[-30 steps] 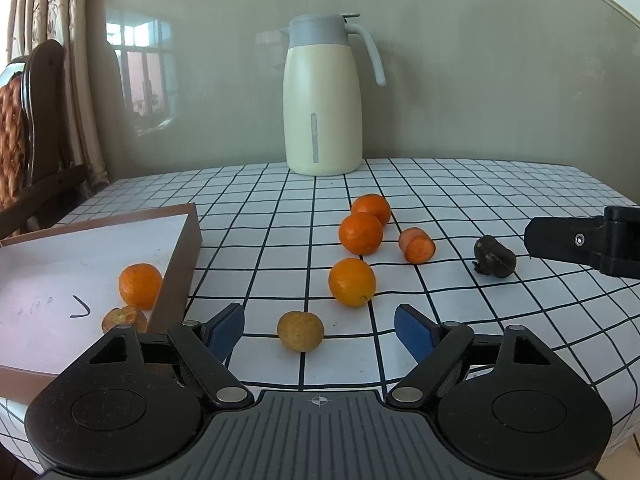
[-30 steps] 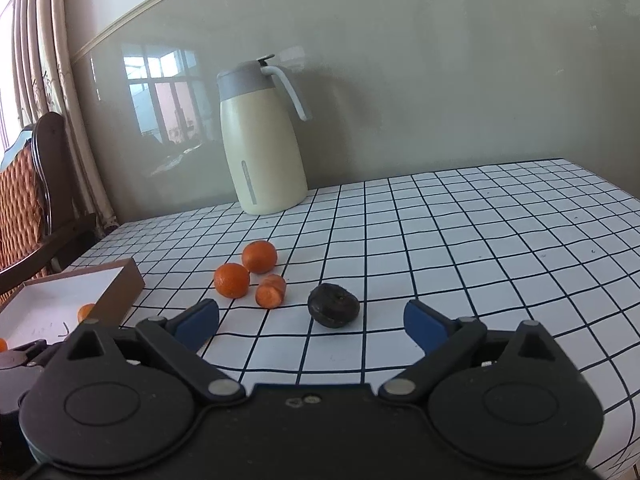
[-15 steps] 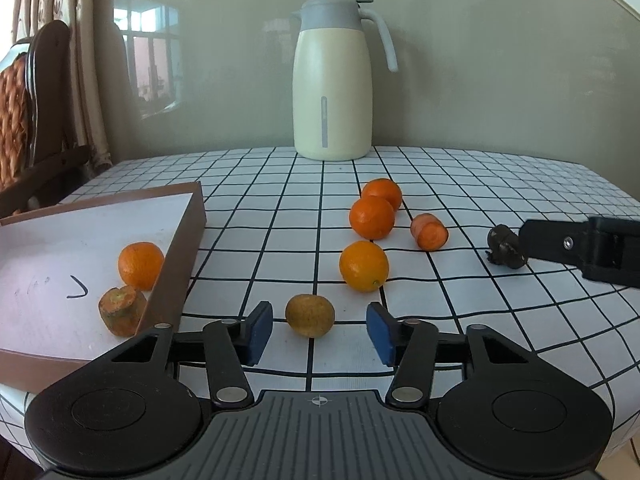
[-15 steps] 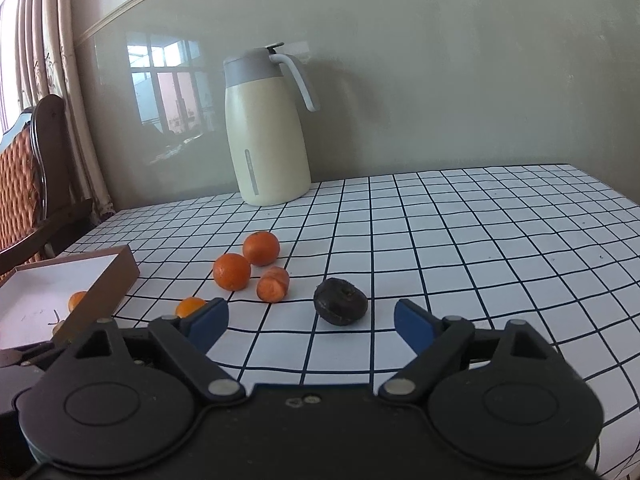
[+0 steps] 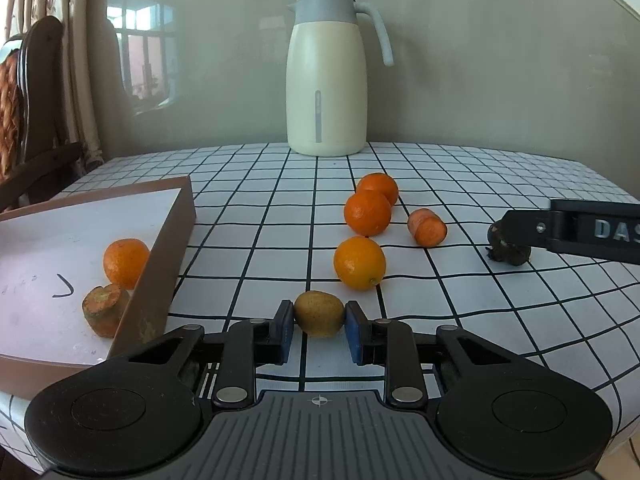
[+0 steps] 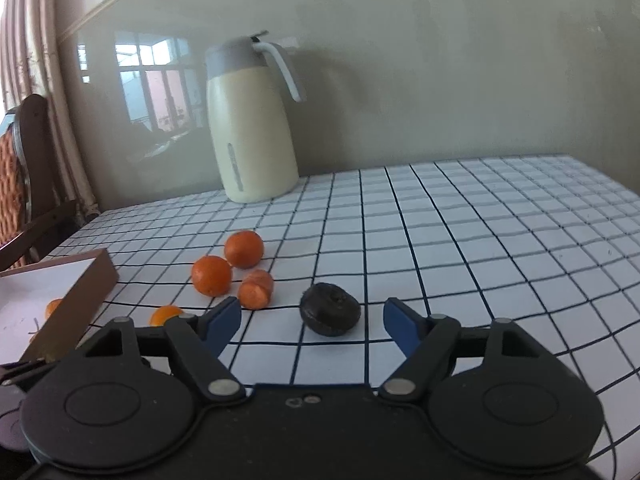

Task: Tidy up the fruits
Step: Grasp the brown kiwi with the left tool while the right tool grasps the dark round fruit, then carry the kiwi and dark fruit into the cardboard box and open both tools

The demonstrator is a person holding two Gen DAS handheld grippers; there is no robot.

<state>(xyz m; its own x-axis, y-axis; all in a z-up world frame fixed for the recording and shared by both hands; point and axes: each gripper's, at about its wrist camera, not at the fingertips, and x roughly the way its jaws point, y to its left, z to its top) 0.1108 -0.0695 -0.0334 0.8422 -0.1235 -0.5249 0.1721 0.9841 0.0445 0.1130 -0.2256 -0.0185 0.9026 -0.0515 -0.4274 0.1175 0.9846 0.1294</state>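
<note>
My left gripper (image 5: 319,326) is shut on a small yellow-brown fruit (image 5: 319,313) that rests on the checked tablecloth, its blue pads pressing both sides. Beyond it lie three oranges (image 5: 360,257) (image 5: 367,213) (image 5: 378,186) and a carrot piece (image 5: 427,227). A brown box (image 5: 168,248) at the left holds an orange (image 5: 125,262) and a carrot stub (image 5: 105,309). My right gripper (image 6: 312,320) is closing around a dark wrinkled fruit (image 6: 330,314); its pads stand apart from the fruit. One finger (image 5: 580,232) of the right gripper shows in the left wrist view beside that dark fruit (image 5: 508,250).
A cream thermos jug (image 5: 326,80) with a grey lid stands at the back by the wall. A wooden chair (image 5: 32,120) and curtains are at the far left. The table edge curves away at the right (image 6: 600,320).
The left jaws have closed from wide apart onto the yellow-brown fruit. The right gripper has come nearer the dark fruit and its jaws have narrowed.
</note>
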